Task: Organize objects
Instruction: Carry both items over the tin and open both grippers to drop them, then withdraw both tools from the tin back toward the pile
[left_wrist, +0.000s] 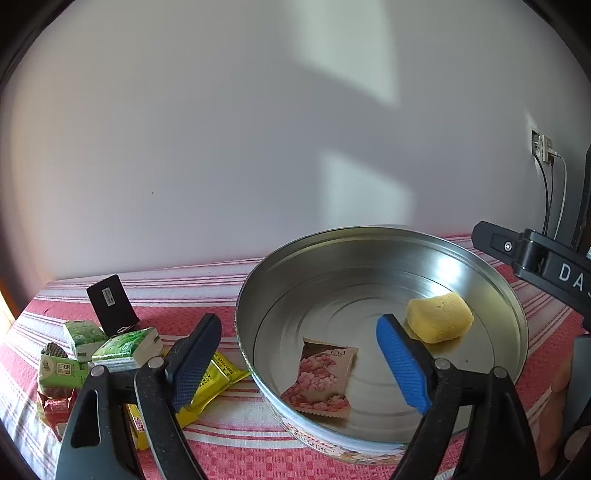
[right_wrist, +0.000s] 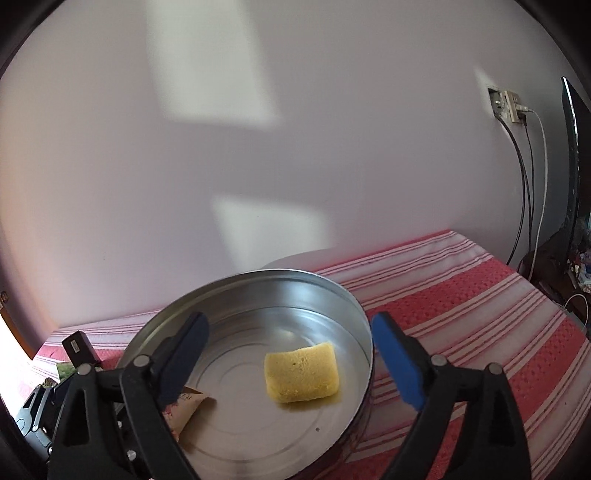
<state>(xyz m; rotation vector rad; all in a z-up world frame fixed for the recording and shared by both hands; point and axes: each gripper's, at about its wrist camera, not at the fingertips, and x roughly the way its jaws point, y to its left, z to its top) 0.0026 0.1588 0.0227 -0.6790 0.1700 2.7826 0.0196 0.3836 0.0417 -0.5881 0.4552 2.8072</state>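
Observation:
A round metal tin (left_wrist: 491, 280) (right_wrist: 343, 291) stands on the red striped cloth. Inside lie a pink snack packet (left_wrist: 325, 380) (right_wrist: 188, 402) and a yellow sponge cake (left_wrist: 439, 317) (right_wrist: 301, 373). My left gripper (left_wrist: 299, 362) is open above the tin's left rim, the packet lying loose below its fingers. My right gripper (right_wrist: 291, 362) is open over the tin, the cake resting free on the bottom between its fingers. Left of the tin lie green tissue packs (left_wrist: 125, 345), a yellow packet (left_wrist: 214, 380) and a black card (left_wrist: 112, 304).
A white wall stands close behind the table. A socket with hanging cables (right_wrist: 509, 107) is on the wall at the right, next to a dark screen edge (right_wrist: 572, 166). Red striped cloth (right_wrist: 480, 306) stretches to the right of the tin.

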